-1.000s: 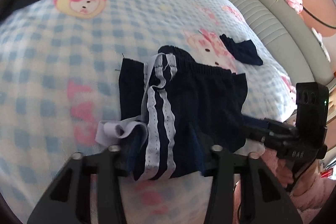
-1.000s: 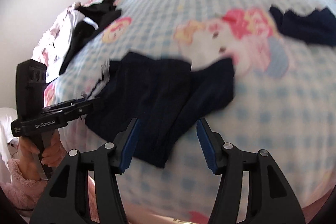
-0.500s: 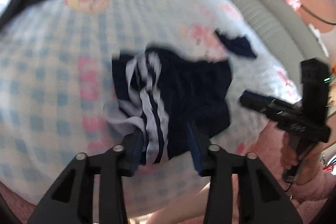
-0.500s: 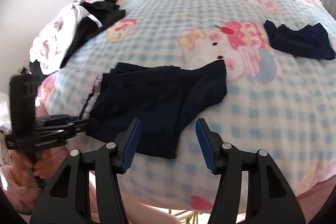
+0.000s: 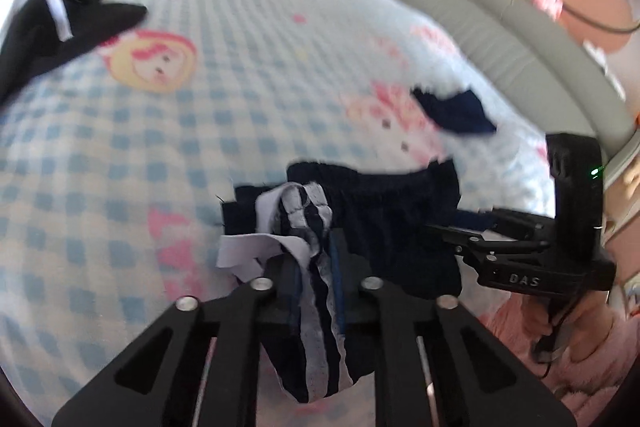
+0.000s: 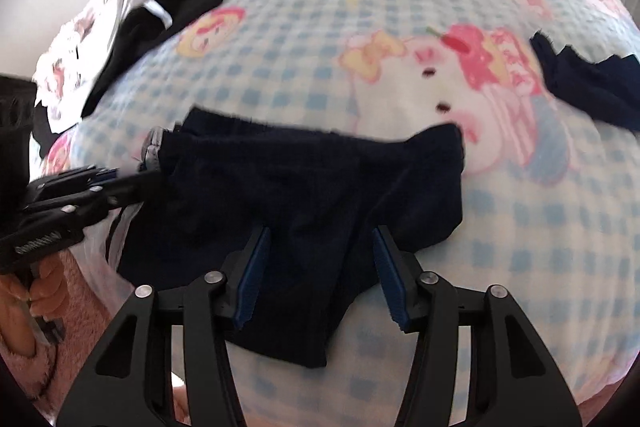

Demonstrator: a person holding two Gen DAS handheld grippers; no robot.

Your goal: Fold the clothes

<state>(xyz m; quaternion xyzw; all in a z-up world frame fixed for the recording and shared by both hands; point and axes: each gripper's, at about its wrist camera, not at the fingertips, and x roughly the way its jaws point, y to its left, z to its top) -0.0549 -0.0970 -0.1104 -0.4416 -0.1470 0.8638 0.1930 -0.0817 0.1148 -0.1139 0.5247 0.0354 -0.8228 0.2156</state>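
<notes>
Both grippers angle down at the bed. Left gripper [image 5: 314, 279] is pinched on the navy shorts' [image 6: 312, 183] striped edge; right gripper [image 6: 320, 275] is half-open and closing, straddling rumpled fabric.

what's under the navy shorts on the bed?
The navy shorts lie on the blue-checked bedspread, partly covering a cartoon print. The left gripper pinches their striped side; the right gripper is closing over the leg. Anything beneath the cloth is hidden.
</notes>
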